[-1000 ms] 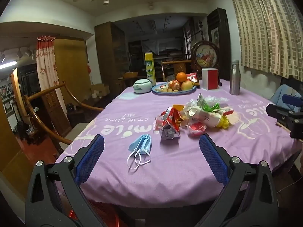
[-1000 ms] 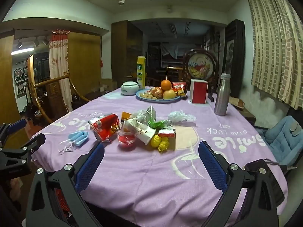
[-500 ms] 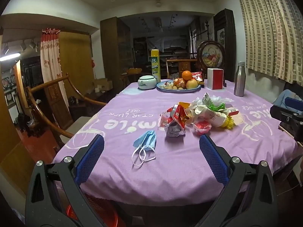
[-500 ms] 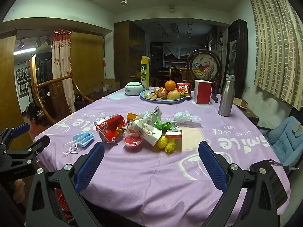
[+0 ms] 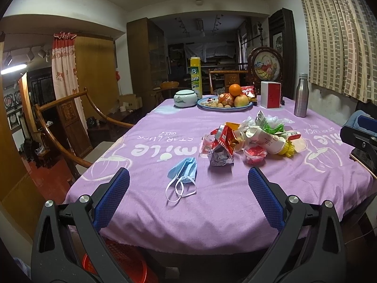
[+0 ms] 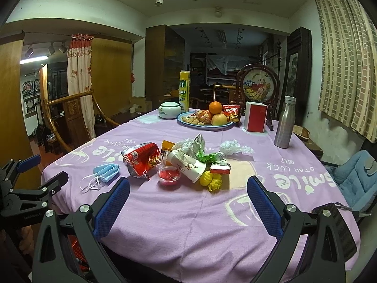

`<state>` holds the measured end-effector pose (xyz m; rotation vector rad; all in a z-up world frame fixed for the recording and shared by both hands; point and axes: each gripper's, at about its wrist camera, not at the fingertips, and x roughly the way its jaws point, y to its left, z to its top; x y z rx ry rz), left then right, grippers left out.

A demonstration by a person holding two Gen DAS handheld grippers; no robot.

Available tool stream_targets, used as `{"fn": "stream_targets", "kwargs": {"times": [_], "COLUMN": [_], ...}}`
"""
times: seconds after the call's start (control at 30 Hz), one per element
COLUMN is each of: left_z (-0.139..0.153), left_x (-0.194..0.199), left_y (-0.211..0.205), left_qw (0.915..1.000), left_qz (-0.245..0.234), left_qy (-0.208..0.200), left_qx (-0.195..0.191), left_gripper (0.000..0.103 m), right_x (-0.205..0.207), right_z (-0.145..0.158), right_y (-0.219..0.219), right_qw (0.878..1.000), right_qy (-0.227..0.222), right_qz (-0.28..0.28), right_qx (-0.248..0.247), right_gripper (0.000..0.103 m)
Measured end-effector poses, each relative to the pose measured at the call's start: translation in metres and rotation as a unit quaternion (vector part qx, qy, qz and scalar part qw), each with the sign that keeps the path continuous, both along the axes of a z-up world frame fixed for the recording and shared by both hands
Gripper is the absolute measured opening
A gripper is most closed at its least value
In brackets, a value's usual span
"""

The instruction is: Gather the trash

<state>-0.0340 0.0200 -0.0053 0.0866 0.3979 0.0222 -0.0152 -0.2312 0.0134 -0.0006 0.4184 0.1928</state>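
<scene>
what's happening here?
A person holds a claw in each hand at the near edge of the table. Left claw and right claw are both open and empty. The trash pile and a mask lie untouched on the purple cloth; nothing collected yet.

Each hand-held gripper (image 5: 188,184) has black plastic arms, silver screws, blue textured pads (image 6: 112,199).

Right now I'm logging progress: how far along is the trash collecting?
Nothing looks collected yet. The mask, foil bag, paper cup and red tub all lie on the table. Both tongs, left and right, are open and hold nothing. The whole pile is left; a red basket sits below the near edge.
</scene>
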Motion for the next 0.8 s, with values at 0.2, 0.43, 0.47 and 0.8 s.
{"fn": "stream_targets", "kwargs": {"times": [0.2, 0.43, 0.47, 0.8], "left_z": [-0.0013, -0.0022, -0.0029, -0.0071], "left_x": [0.0004, -0.0003, -0.0003, -0.0012], "left_y": [-0.0006, -0.0003, -0.0007, 0.0018], "left_qw": [1.0, 1.0, 1.0, 1.0], "left_qz": [0.001, 0.0, 0.001, 0.004], "left_qy": [0.002, 0.003, 0.002, 0.002], "left_qx": [0.001, 0.002, 0.002, -0.001], "left_gripper": [0.097, 0.097, 0.097, 0.097], "right_x": [0.0002, -0.0016, -0.0014, -0.0028], "right_z": [-0.0001, 0.001, 0.0009, 0.0015], "right_y": [0.0015, 0.0036, 0.0037, 0.0062], "right_qw": [1.0, 1.0, 1.0, 1.0], "right_qy": [0.0, -0.001, 0.0, -0.001], "right_qz": [0.0, 0.002, 0.002, 0.005], "right_qx": [0.0, -0.002, -0.002, -0.003], "right_gripper": [0.097, 0.097, 0.097, 0.097]}}
